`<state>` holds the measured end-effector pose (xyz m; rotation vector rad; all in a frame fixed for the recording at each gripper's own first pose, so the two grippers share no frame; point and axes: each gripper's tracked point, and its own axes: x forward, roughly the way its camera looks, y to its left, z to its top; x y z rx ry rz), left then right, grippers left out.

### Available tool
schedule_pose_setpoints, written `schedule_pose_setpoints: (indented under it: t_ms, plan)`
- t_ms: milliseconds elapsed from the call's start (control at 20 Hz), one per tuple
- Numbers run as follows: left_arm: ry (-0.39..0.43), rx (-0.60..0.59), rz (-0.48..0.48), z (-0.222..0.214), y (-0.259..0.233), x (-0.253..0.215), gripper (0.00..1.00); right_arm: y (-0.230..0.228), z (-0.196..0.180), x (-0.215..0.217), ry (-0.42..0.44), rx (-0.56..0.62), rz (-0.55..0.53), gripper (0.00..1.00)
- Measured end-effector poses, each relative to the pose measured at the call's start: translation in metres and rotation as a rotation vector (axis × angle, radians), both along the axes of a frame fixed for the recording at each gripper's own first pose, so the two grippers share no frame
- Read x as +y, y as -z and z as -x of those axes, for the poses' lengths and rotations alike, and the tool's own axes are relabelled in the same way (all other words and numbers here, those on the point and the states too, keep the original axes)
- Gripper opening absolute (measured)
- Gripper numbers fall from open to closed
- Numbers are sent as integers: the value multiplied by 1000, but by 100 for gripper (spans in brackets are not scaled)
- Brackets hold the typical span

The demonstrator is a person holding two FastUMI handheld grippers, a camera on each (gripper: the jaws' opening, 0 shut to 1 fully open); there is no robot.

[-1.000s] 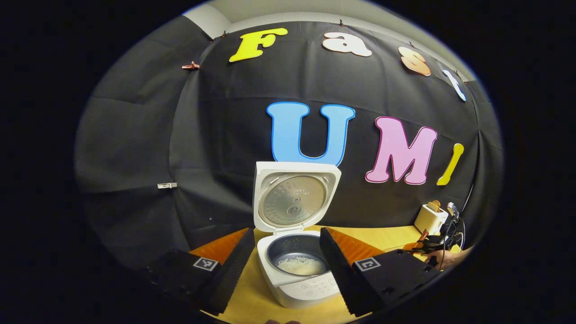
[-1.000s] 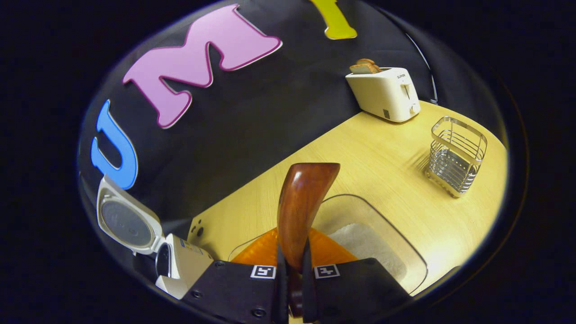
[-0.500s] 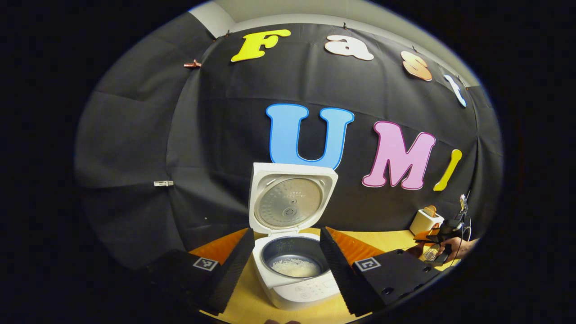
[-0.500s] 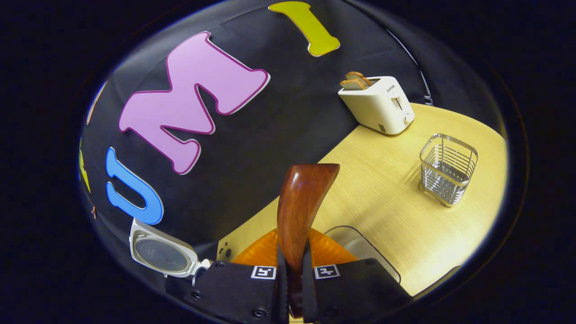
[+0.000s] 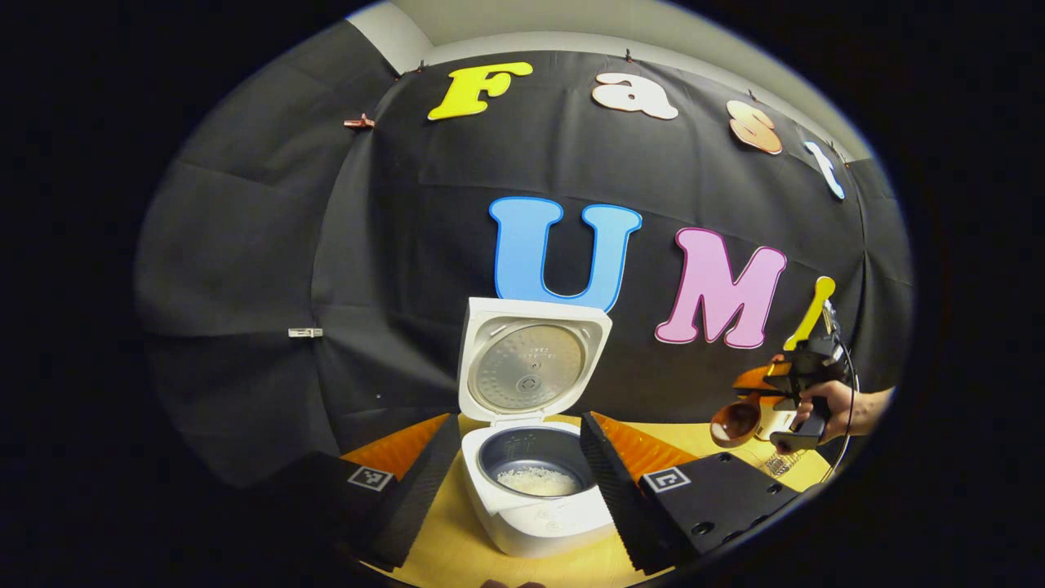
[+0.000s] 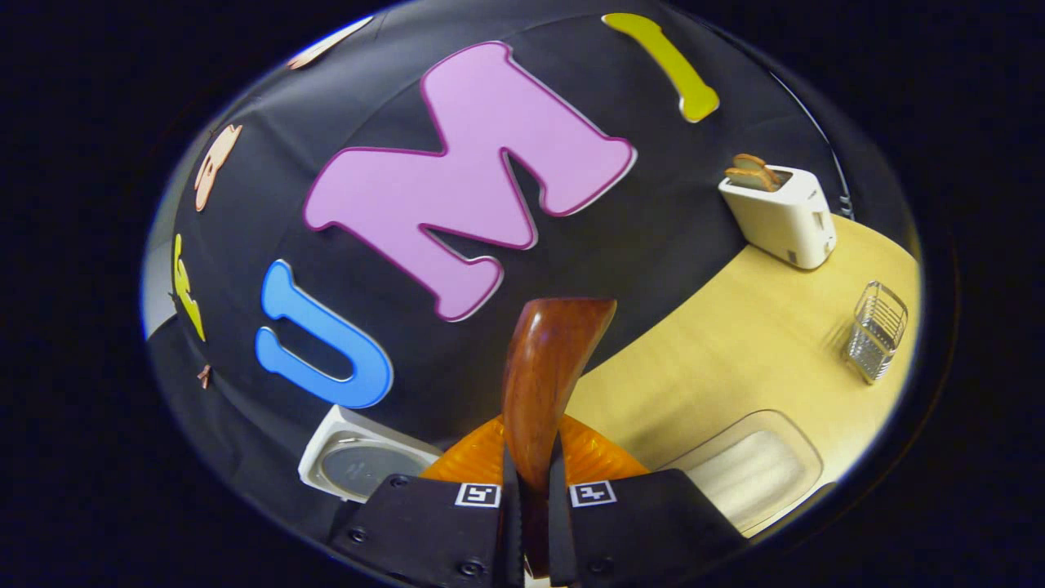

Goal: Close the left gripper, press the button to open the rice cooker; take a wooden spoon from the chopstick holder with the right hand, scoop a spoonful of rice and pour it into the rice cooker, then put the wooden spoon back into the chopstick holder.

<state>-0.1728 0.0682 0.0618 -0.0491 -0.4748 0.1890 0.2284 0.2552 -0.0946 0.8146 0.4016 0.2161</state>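
Spoon [image 6: 543,384] handle buried between the right gripper [image 6: 532,498] fingers, bowl end hidden behind its own back. Rice cooker [image 6: 359,464] body cut off by that gripper, lid alone visible. Cooker [image 5: 535,490] sides masked by left gripper [image 5: 514,474] fingers. Toaster [image 5: 771,418] mostly hidden behind the far hand [image 5: 829,402]; holder [image 5: 782,462] too small to make out.

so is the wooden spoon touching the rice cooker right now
Apart. The left gripper view shows the wooden spoon held in the air by the right gripper, far to the side of the open rice cooker, with wall and table between them.
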Motion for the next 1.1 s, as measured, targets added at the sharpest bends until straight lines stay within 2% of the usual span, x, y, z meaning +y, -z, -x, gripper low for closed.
schedule_pose_setpoints:
  t_ms: [150,200,250,500,750,1100]
  plan:
    - [-21,-12,-20,13,2,-1,91,-25,-4,48,-65,-32,-5,16]
    - [-28,-13,-26,15,3,-1,95,-30,-3,62,-87,-41,-4,16]
    - [-32,-14,-27,18,5,-1,95,-34,-2,77,-108,-50,-1,16]
    - [-56,-18,-15,28,16,5,95,-26,4,154,-202,-68,54,16]
    - [-84,-6,-7,34,24,13,95,-5,-3,193,-219,-86,149,16]
    - [-100,14,4,31,31,22,95,-2,-9,224,-251,-225,328,16]
